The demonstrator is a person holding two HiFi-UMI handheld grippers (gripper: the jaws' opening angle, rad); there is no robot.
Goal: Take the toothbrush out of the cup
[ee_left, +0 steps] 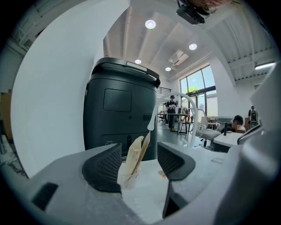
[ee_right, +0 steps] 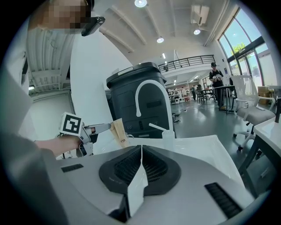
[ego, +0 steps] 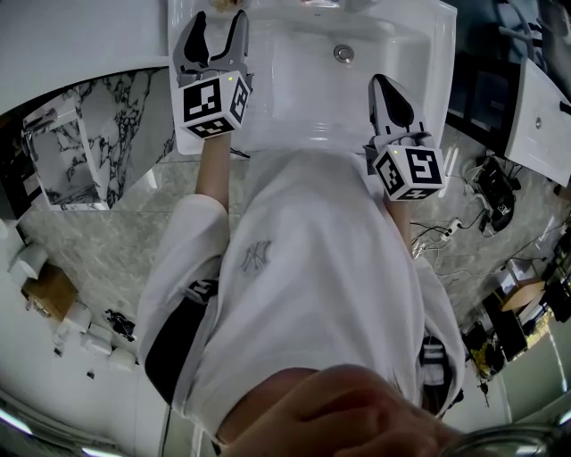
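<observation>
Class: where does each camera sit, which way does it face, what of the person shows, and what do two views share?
Head view: on the head, facing steeply down at the sink; shirt, left gripper, right gripper show.
Left gripper view: on that gripper, facing past its open jaws to the cup and bin.
Right gripper view: on that gripper, over its shut jaws; the left gripper shows.
Shared: both gripper views show the bin.

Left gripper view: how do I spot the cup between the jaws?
Find the big dark grey bin-shaped unit behind the white washbasin. Before it, a small clear plastic cup stands between the left gripper's open jaws. It alone holds a tan flat packet; the other clear cup holds a thin white stick.
</observation>
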